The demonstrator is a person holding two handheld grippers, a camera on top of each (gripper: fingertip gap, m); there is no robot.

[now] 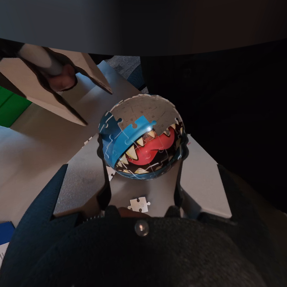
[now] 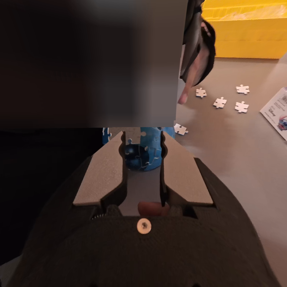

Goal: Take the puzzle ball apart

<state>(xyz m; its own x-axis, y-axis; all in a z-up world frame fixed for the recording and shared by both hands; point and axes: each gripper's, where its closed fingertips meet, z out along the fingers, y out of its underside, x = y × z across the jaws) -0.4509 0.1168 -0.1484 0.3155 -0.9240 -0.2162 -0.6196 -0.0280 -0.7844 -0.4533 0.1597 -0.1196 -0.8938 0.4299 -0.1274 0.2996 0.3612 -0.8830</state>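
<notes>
Clearly the left tongs (image 1: pixel 142 144) clamp the half-open ball (image 1: pixel 142 138) above the table (image 1: pixel 31 155) – right tongs (image 2: pixel 142 139) parted, empty, beside it – near loose pieces (image 2: pixel 219 102) and a printed box (image 2: pixel 278 115).

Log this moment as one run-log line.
left tongs: shut on puzzle ball | ball: top open | right tongs: open, near ball rim | loose pieces: on table

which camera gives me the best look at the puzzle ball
The left wrist view: the puzzle ball sits fully visible between the left gripper fingers, open top and printed teeth clear. The right wrist view catches only a blue part, partly blocked by the right gripper.
</notes>
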